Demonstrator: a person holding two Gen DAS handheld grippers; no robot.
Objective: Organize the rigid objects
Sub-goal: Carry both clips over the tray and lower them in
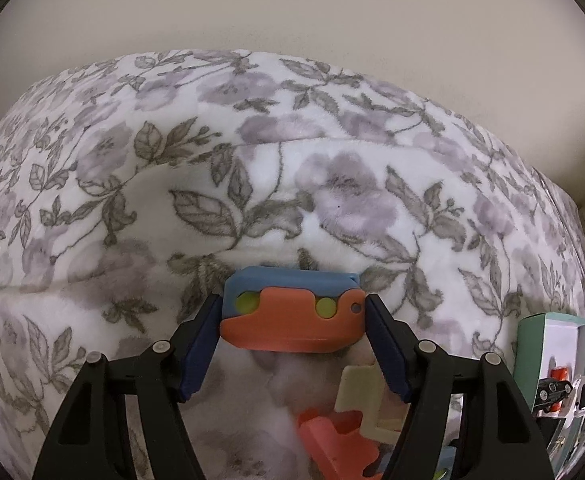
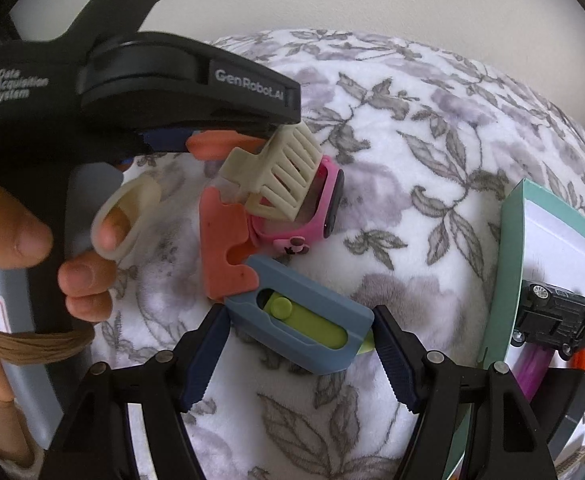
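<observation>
Our left gripper point(image 1: 292, 312) clamps an orange-and-blue toy point(image 1: 292, 308) above the floral blanket point(image 1: 132, 200). Our right gripper point(image 2: 300, 334) grips a grey-blue slider toy point(image 2: 304, 320) beside the teal box point(image 2: 510, 264).

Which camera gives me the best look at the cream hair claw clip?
The right wrist view: the cream hair claw clip shows whole there, teeth and hinge clear, lying over a pink smartwatch. The left wrist view catches only part of it, low between the jaws and blurred.

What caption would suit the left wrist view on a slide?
Left gripper closed on a blue-and-orange toy cutter over a floral blanket.
</observation>
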